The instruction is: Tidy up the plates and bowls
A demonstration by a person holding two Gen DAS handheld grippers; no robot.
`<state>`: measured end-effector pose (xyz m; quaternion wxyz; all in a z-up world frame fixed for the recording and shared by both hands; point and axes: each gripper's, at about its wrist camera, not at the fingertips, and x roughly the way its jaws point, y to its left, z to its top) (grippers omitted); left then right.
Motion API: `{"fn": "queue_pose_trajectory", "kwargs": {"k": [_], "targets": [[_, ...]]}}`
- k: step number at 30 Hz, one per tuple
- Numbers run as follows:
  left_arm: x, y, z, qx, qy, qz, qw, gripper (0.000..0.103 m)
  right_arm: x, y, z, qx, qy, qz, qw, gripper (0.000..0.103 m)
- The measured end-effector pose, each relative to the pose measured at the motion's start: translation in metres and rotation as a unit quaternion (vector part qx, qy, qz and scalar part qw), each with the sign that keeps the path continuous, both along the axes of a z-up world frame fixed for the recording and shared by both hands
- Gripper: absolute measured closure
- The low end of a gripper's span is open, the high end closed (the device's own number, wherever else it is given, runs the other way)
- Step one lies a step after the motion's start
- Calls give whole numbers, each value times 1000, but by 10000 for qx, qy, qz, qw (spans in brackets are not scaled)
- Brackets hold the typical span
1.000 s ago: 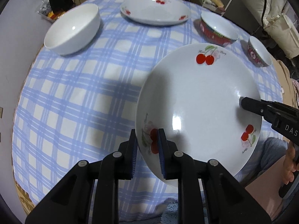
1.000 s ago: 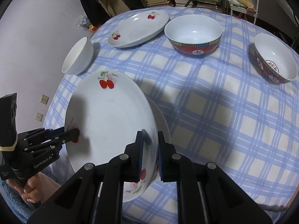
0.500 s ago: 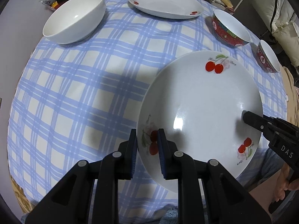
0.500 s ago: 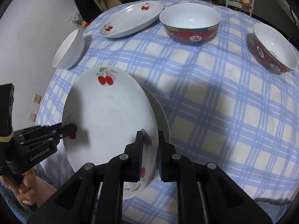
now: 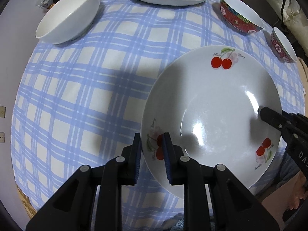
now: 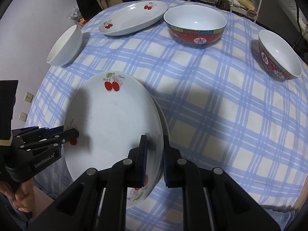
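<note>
A white cherry-print plate (image 5: pixel 217 104) is held above the near edge of the table by both grippers. My left gripper (image 5: pixel 152 140) is shut on its left rim. My right gripper (image 6: pixel 155 142) is shut on its right rim, and also shows in the left wrist view (image 5: pixel 269 115). The plate also shows in the right wrist view (image 6: pixel 113 119), with another plate rim just under its right side. A second cherry plate (image 6: pixel 132 19) lies at the far side. A plain white bowl (image 5: pixel 67 15) sits at the far left.
A large red patterned bowl (image 6: pixel 195 27) stands at the far middle and a smaller red bowl (image 6: pixel 279 55) at the right. The blue checked tablecloth (image 5: pixel 86 88) covers the round table. Shelves and clutter stand behind the table.
The held plate and both grippers have moved forward over the table, toward the far dishes, which now look closer. Both grips are unchanged.
</note>
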<state>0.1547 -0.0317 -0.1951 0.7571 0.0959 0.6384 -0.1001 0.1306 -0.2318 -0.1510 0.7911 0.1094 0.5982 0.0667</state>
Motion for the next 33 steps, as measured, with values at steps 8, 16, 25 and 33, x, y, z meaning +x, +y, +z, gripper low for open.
{"fn": "queue_pose_trajectory", "kwargs": {"k": [8,16,25,33], "targets": [[-2,-1,0,-8,12,59,10000,83,-3,6,5,-230,-182,76,9995,88],[-13,-2,-2,52,-26,79,10000,83,-1,4,4,-450,-220,72,9987,88],[-10,16,4,-285,82,458,9985,82,1,3,2,-408,-166,43,9990,86],[-4,12,37,-207,-569,576,9965,79,5,0,24,-271,-568,94,9980,83]]}}
